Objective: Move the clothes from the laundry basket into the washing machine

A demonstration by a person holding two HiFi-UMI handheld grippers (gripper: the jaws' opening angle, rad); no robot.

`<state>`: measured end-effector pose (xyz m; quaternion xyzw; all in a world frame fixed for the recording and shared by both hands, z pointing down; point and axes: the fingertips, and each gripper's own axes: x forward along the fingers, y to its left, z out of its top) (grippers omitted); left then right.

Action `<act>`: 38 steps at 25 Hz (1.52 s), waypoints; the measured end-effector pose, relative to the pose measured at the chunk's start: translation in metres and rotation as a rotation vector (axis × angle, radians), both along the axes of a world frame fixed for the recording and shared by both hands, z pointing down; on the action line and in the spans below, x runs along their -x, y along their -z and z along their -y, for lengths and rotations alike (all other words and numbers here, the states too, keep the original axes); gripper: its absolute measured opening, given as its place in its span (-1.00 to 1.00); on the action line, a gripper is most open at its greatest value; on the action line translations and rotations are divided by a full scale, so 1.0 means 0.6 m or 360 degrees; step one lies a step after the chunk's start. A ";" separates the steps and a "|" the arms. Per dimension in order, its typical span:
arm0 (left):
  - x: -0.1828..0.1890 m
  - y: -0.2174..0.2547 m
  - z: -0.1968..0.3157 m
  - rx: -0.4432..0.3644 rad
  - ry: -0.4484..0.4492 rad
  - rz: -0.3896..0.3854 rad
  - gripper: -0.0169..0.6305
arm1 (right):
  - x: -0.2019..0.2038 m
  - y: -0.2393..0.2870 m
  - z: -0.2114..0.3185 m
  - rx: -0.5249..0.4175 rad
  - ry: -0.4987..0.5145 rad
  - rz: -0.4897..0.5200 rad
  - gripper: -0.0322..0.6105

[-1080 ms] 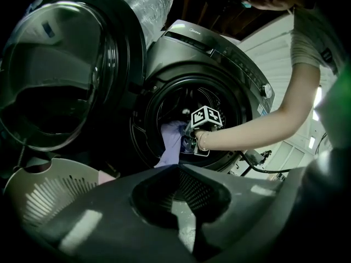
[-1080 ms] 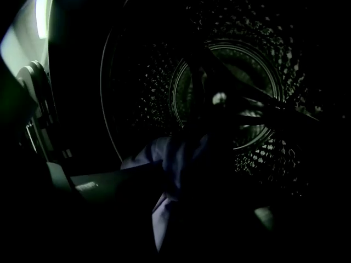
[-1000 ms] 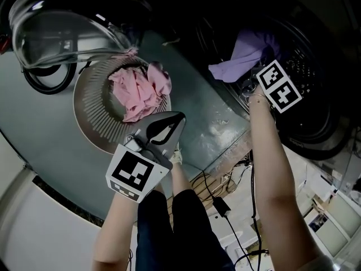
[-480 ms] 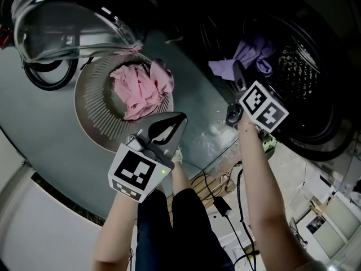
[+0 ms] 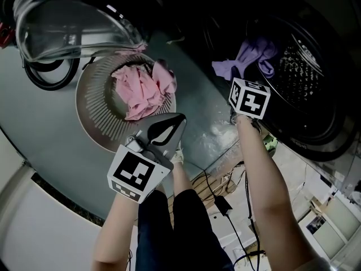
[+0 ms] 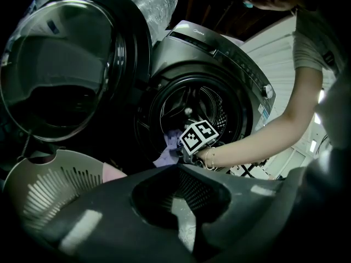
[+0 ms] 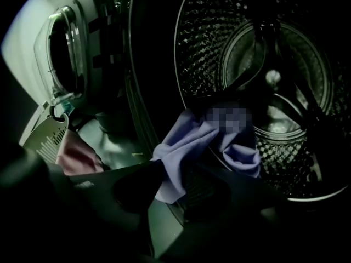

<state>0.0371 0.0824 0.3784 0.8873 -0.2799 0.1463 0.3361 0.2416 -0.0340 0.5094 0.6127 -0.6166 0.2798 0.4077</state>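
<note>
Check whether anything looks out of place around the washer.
Yes. The purple garment is not fully inside. It drapes over the front lip of the washing machine drum, and one end hangs out of the opening. Loose cables also sprawl across the floor below the machine.

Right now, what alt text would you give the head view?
The right gripper is at the mouth of the washer drum, beside a purple cloth draped over its rim. Its jaws have just been closing partway, with the cloth's tip between them, apparently not gripped. The left gripper, shut and empty, hovers by a basket of pink clothes; the door is open.
</note>
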 end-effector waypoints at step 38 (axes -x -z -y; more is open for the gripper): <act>0.130 -0.151 0.050 0.0200 0.0396 0.0392 -0.46 | 0.183 0.178 -0.129 -0.0211 -0.0035 0.0818 -0.81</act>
